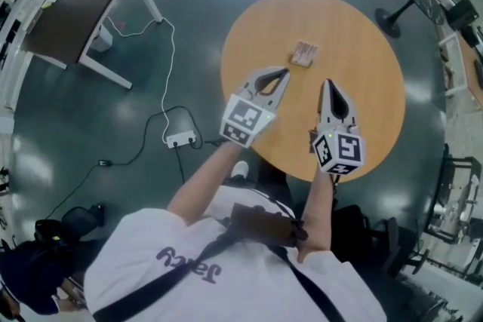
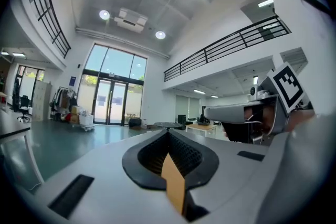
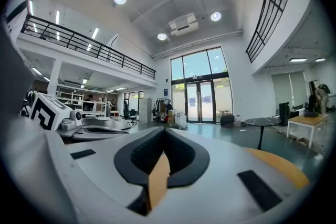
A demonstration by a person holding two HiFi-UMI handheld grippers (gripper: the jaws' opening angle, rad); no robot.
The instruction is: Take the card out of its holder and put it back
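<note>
In the head view a small brownish card holder [image 1: 304, 53] lies on the round wooden table [image 1: 362, 49], toward its far side. Whether a card sits in it is too small to tell. My left gripper [image 1: 284, 73] hovers just short of the holder, slightly to its left, with its jaws together and nothing between them. My right gripper [image 1: 327, 82] is over the table to the holder's near right, also shut and empty. Both point level, so neither gripper view shows the holder. The left gripper [image 2: 168, 131] sees the right gripper [image 2: 247, 110] beside it; the right gripper [image 3: 164, 128] sees the table edge [image 3: 281, 166].
A dark desk on white legs [image 1: 83, 7] stands at the far left. A power strip [image 1: 181, 138] with cables lies on the floor left of the table. A stand base [image 1: 389, 19] and racks [image 1: 460, 79] are on the right. A small black round table [image 3: 261, 122] stands farther off.
</note>
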